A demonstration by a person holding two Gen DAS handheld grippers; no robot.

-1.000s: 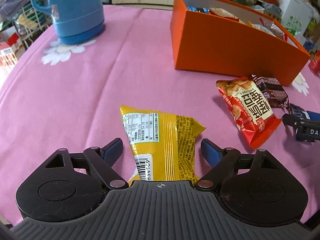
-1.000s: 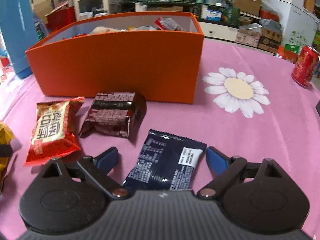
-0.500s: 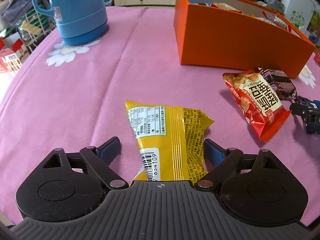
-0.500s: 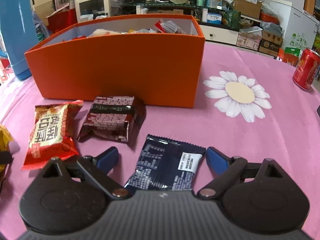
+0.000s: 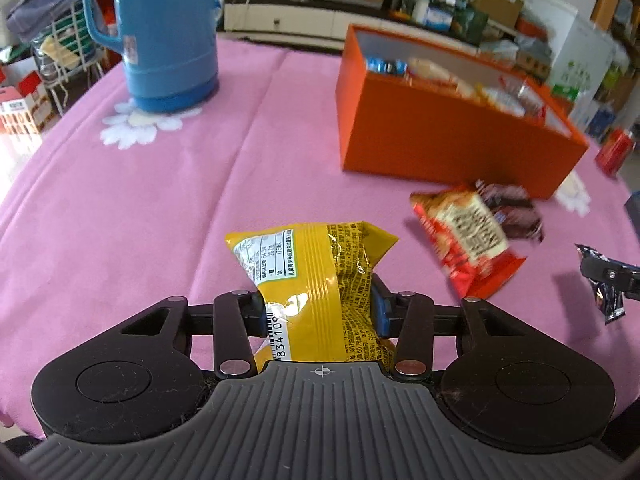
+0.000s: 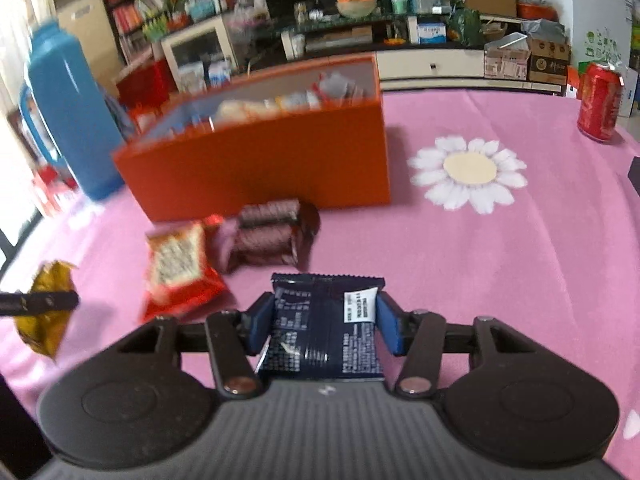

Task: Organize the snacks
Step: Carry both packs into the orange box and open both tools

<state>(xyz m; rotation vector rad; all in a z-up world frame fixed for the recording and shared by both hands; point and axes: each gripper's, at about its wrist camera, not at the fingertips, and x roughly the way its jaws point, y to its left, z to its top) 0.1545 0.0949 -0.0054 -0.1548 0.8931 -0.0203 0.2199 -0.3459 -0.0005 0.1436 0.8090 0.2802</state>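
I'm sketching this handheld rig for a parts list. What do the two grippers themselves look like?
Both look alike. The left gripper and right gripper each have a dark grey ribbed body with a small crosshair mark, two rounded black housings with circular recesses, black link bars joined by silver rivets, and blue-padded fingers. No cables, sleeves or hands show in either view.

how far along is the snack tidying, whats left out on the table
Done: the orange box already holds several packets. In hand: the left gripper is closing on the yellow packet, the right gripper on the dark blue packet. Left: the red packet and brown packet lie on the pink tablecloth before the box.
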